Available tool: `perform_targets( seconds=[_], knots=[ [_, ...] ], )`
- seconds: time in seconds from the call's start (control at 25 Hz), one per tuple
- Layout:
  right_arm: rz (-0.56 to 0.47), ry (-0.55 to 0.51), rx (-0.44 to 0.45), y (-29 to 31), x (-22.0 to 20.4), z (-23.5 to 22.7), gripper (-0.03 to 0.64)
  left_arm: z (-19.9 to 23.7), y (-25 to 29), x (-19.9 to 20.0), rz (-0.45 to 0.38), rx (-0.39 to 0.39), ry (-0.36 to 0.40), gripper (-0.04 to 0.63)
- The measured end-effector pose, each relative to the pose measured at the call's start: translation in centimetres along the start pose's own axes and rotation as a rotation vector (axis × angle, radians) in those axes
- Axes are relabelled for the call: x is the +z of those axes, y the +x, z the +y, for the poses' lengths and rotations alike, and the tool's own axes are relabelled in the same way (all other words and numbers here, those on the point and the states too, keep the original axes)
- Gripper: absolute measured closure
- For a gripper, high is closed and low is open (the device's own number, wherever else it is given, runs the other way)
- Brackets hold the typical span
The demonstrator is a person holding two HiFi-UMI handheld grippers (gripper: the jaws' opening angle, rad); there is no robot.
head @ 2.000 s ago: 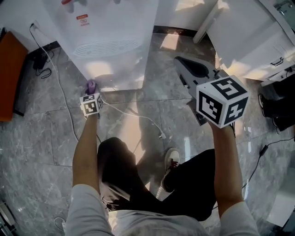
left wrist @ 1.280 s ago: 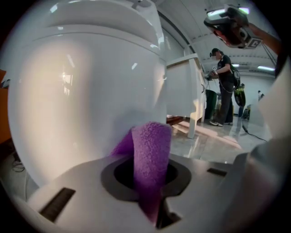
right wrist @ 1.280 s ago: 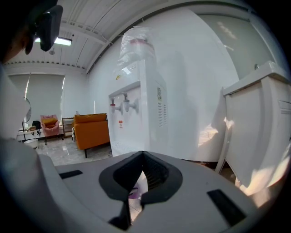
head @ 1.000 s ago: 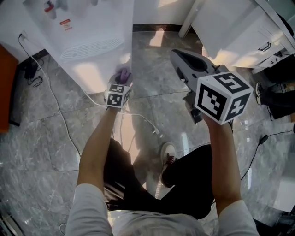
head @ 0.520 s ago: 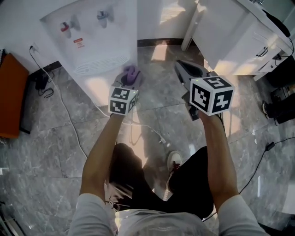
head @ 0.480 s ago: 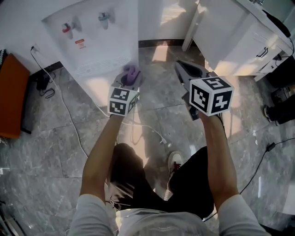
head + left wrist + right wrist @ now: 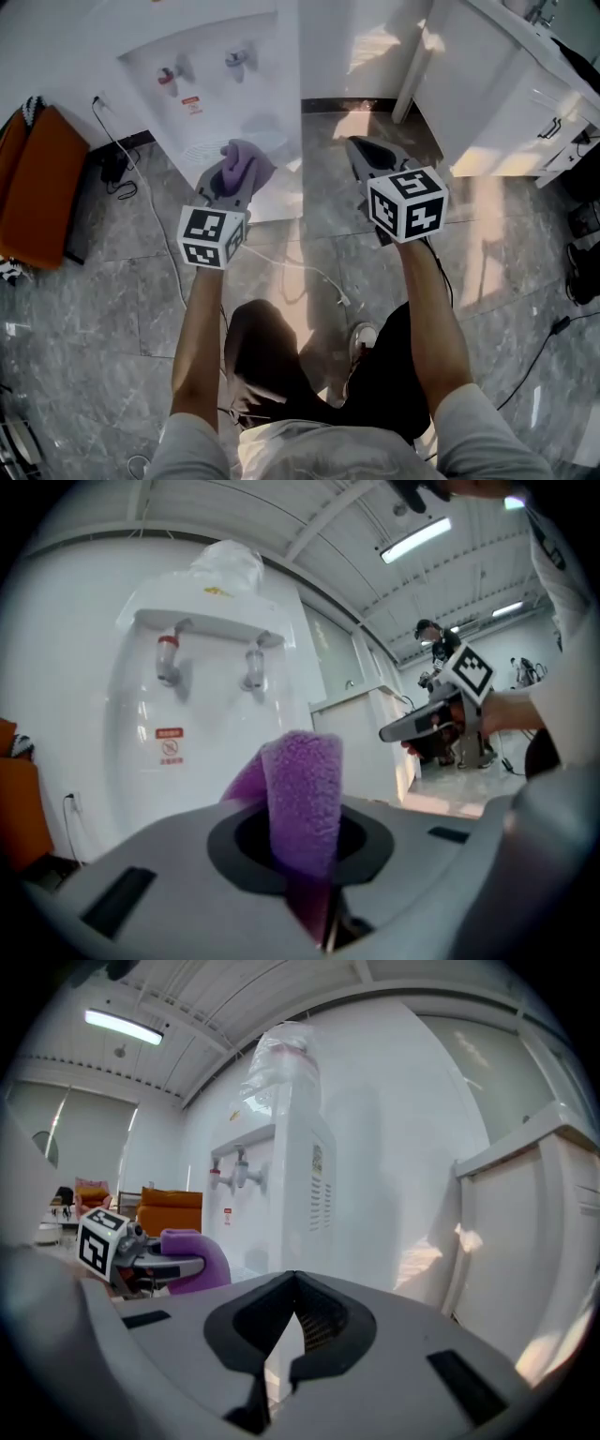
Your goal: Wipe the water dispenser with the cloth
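The white water dispenser stands on the floor in front of me, with a red tap and a blue tap on its front. My left gripper is shut on a folded purple cloth and holds it just in front of the dispenser's lower front panel, apart from it. In the left gripper view the purple cloth sticks up between the jaws. My right gripper hovers to the right of the dispenser, shut and empty. In the right gripper view the dispenser shows side-on, with the cloth at lower left.
An orange seat sits at the left. A white power cable trails over the grey marble floor. White cabinets stand at the right, with dark cables on the floor near them.
My left gripper with the cloth has risen from near the dispenser's base towards its front panel. The right gripper stayed shut at the right, and my head view has tilted up.
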State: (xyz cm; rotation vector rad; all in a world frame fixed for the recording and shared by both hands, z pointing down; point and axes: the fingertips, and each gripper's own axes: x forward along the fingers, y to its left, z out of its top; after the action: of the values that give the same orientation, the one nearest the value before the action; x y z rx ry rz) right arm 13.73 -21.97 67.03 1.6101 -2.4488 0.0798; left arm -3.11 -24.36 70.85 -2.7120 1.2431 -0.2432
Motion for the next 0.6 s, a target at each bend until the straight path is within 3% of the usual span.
perform_targets(
  seconds=[0.12,0.32,0.6],
  knots=[
    [-0.026,-0.092,0.052,1.8,0.8,1.4,0.606,2.0,-1.2,1.3,-0.016,0.061,-0.023,0.54],
    [-0.063,-0.122,0.136,3.4,1.8,3.2,0.606,4.2,-3.7,1.9,0.002,0.138,-0.001,0.54],
    [-0.125,-0.174,0.188,4.6,9.2,4.4,0.606,8.9,-7.5,4.4,0.032,0.273,0.053,0.54]
  ],
)
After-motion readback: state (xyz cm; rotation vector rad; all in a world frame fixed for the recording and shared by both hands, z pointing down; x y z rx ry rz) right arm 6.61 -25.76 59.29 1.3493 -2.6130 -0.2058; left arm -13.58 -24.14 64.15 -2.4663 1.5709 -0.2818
